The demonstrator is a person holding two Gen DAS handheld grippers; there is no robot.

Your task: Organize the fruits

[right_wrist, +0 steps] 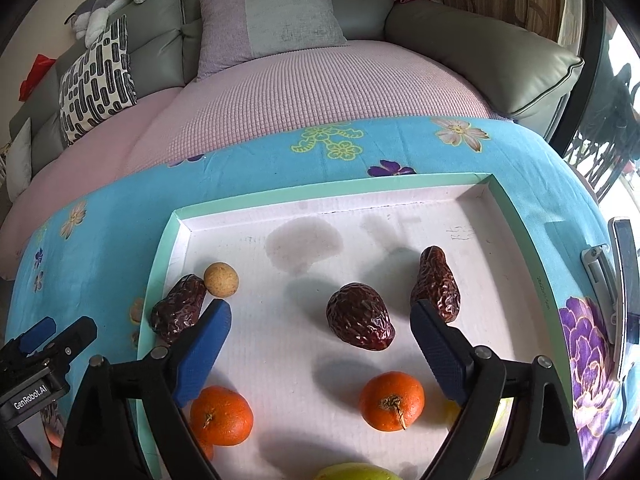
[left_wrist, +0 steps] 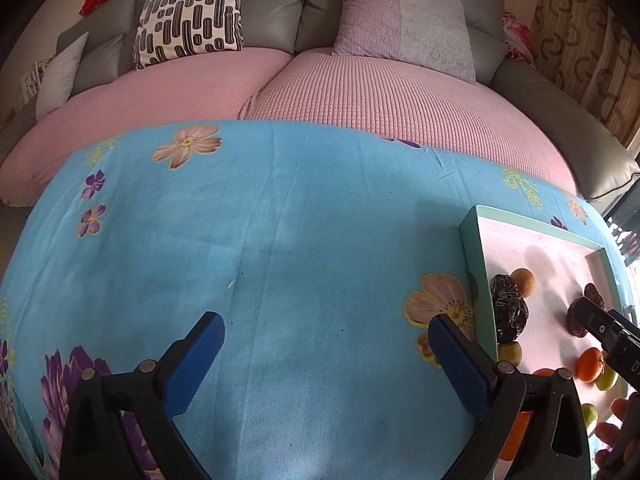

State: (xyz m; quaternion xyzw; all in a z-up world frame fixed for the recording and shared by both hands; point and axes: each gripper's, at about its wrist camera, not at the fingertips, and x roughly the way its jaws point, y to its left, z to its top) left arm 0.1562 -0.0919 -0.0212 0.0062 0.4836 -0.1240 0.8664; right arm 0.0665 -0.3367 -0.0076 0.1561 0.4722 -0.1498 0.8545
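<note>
Blue-padded jaws of the right gripper (right_wrist: 320,344) fill the foreground of the right wrist view, standing wide apart with nothing pinched between them, hovering over the shallow tray (right_wrist: 160,264).

That mint-rimmed tray, with its white floor, sits on the blue floral cloth (left_wrist: 300,240) and holds all the fruit in sight. Largest are the two mandarins (right_wrist: 392,401), firm-skinned and light by the look of them, best taken across the widest part with modest pressure. A green fruit (right_wrist: 356,472) peeks in at the bottom edge. Three wrinkled dried dates follow: one in the middle (right_wrist: 360,322), one by the right pad (right_wrist: 436,284), one against the left rim (right_wrist: 178,308). They look soft and slightly tacky, so a gentle squeeze across the short axis should do. Smallest is the tan longan (right_wrist: 221,279), round and likely to roll.

The left gripper (left_wrist: 326,364) hangs over bare cloth beside the tray, jaws fully spread and empty.
</note>
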